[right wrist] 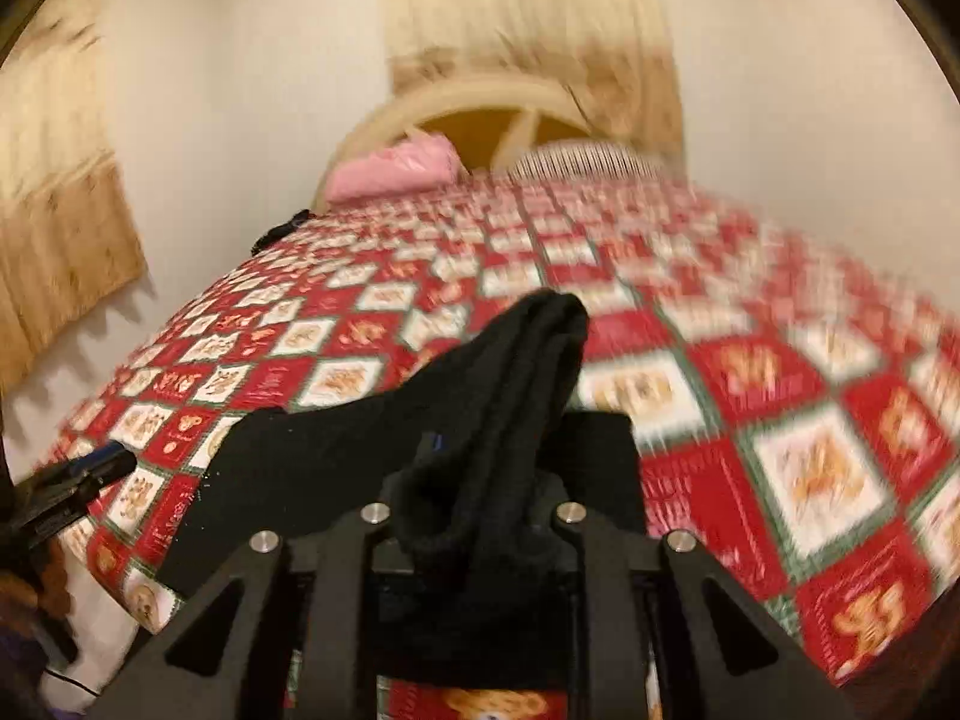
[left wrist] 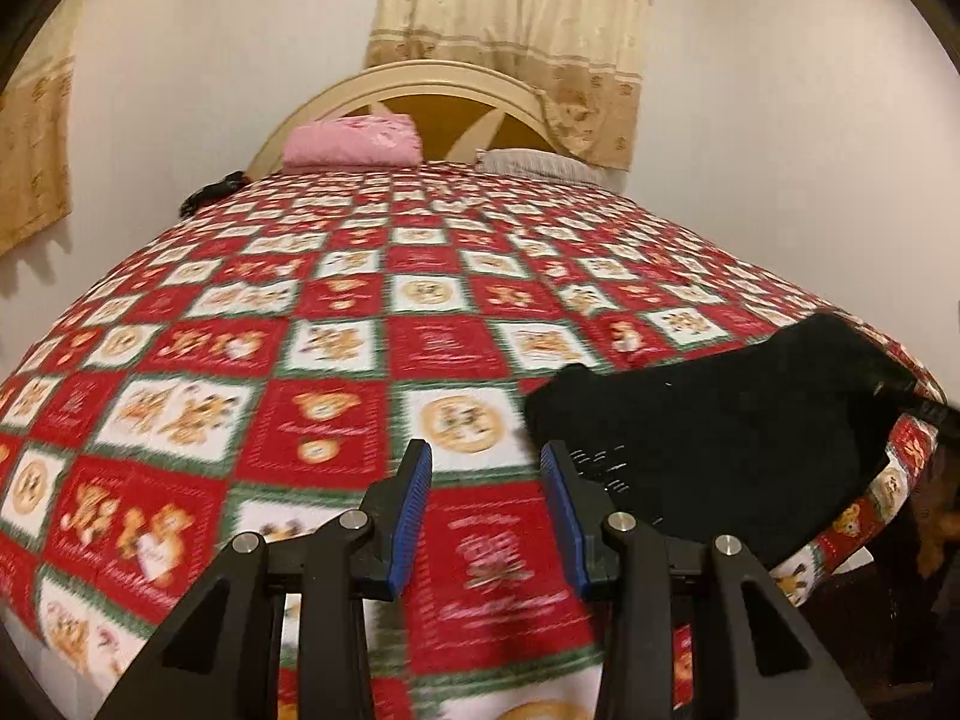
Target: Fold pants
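Observation:
The black pants (left wrist: pixel 708 426) lie bunched near the bed's front right corner in the left wrist view. My left gripper (left wrist: pixel 486 468) is open and empty, its blue pads just left of the pants' edge, above the quilt. In the right wrist view my right gripper (right wrist: pixel 480 462) is shut on a thick fold of the pants (right wrist: pixel 510 384), which rises from between the fingers and hides them. The rest of the pants spreads left on the quilt. The left gripper's fingers (right wrist: pixel 90 468) show at the far left of that view.
The bed has a red, white and green teddy-bear quilt (left wrist: pixel 336 360). A pink pillow (left wrist: pixel 354 141) and a striped pillow (left wrist: pixel 540 165) lie by the cream headboard (left wrist: pixel 420 84). Curtains (left wrist: pixel 510 30) hang behind. The bed's front edge is close below both grippers.

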Motion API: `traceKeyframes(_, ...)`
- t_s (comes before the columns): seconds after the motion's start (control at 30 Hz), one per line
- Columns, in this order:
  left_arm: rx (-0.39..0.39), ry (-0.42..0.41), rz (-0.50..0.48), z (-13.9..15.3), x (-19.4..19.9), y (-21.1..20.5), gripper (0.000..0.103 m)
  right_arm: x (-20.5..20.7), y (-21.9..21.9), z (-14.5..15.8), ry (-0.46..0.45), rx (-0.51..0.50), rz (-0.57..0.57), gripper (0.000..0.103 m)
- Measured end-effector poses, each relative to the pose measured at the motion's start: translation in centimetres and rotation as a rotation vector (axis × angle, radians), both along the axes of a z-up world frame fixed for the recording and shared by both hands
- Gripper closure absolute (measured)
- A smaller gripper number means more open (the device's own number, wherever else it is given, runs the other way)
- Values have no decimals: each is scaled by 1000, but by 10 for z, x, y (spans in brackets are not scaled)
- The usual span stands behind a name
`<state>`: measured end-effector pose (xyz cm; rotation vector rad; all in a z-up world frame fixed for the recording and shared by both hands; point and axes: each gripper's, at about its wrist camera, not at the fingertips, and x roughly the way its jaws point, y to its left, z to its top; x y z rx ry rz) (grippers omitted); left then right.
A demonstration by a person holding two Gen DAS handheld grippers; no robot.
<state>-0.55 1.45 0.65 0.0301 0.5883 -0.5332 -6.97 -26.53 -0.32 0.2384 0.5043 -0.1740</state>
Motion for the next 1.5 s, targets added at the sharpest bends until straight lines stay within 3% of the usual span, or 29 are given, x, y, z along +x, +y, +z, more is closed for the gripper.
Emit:
traceKeyframes(0.13,23,16,-48,-3,3,-24,63,2,-9,-40,138,1,16,79)
traceKeyframes(0.23,57,15,-63,-6,4,-38,63,-2,-4,-41,121,-45,22,76)
traceKeyframes(0.33,77,7,-80,-5,2,-42,63,-11,-8,-29,128,-53,49,52)
traceKeyframes(0.4,88,5,-85,-6,1,-42,63,-27,-12,-16,83,-71,11,42)
traceKeyframes(0.5,95,19,-86,-7,6,-50,63,-49,-8,8,-9,-191,-73,45)
traceKeyframes(0.6,84,44,-95,-3,7,-63,63,-41,5,24,-42,-273,-30,74)
traceKeyframes(0.63,85,47,-101,-1,6,-69,63,-30,11,24,-36,-287,14,77)
traceKeyframes(0.8,233,32,-75,-9,3,-109,63,18,15,1,-7,-284,76,78)
traceKeyframes(0.9,247,60,-52,-23,6,-113,63,36,-5,-24,53,-232,29,82)
traceKeyframes(1.07,293,23,-31,-28,2,-119,63,33,-22,-31,15,-120,34,83)
traceKeyframes(1.1,304,19,-28,-27,1,-119,63,30,-20,-27,19,-125,38,82)
traceKeyframes(1.27,304,29,-17,-28,4,-119,62,-13,6,-8,-47,-248,112,59)
traceKeyframes(1.37,306,23,-15,-29,3,-121,62,-29,1,-28,37,-226,110,59)
traceKeyframes(1.5,314,25,-7,-29,3,-124,62,-39,-1,-42,25,-253,108,59)
